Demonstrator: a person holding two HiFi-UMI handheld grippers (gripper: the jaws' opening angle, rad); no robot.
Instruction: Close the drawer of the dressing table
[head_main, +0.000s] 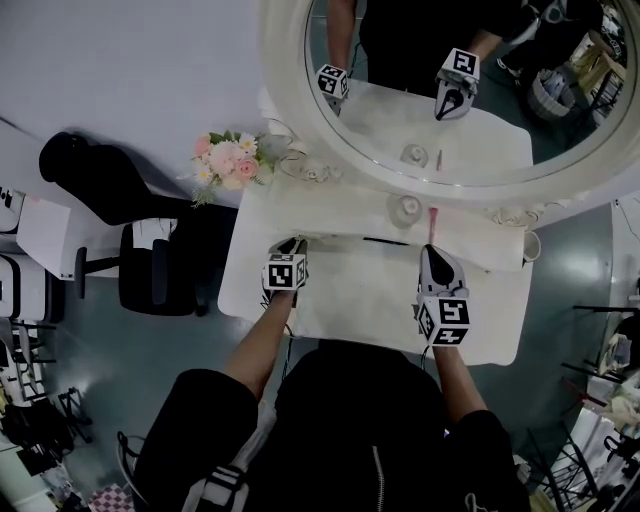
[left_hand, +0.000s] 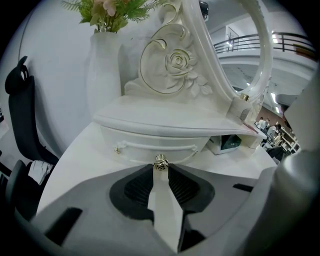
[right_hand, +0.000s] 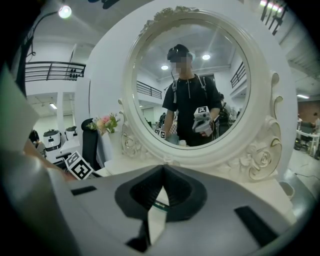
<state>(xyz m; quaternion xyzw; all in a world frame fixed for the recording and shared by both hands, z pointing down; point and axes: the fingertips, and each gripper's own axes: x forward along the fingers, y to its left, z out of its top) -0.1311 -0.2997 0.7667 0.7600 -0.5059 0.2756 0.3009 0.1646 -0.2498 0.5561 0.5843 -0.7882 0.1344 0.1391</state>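
Note:
The white dressing table (head_main: 370, 300) carries a raised shelf with a small drawer (left_hand: 155, 145) under it. The drawer front sits tucked beneath the shelf's overhang and has a small gold knob (left_hand: 160, 163). My left gripper (head_main: 287, 250) (left_hand: 160, 169) points down at that front, its jaws drawn in with the knob pinched at their tips. My right gripper (head_main: 433, 258) (right_hand: 162, 189) hovers over the table top to the right, facing the round mirror (right_hand: 192, 85). Its jaws are together with nothing between them.
A vase of pink flowers (head_main: 228, 160) (left_hand: 106, 65) stands at the table's back left. A glass bottle (head_main: 405, 208), a pink stick (head_main: 433, 216) and a cup (head_main: 531, 245) rest on the shelf. A black chair (head_main: 155, 255) stands left of the table.

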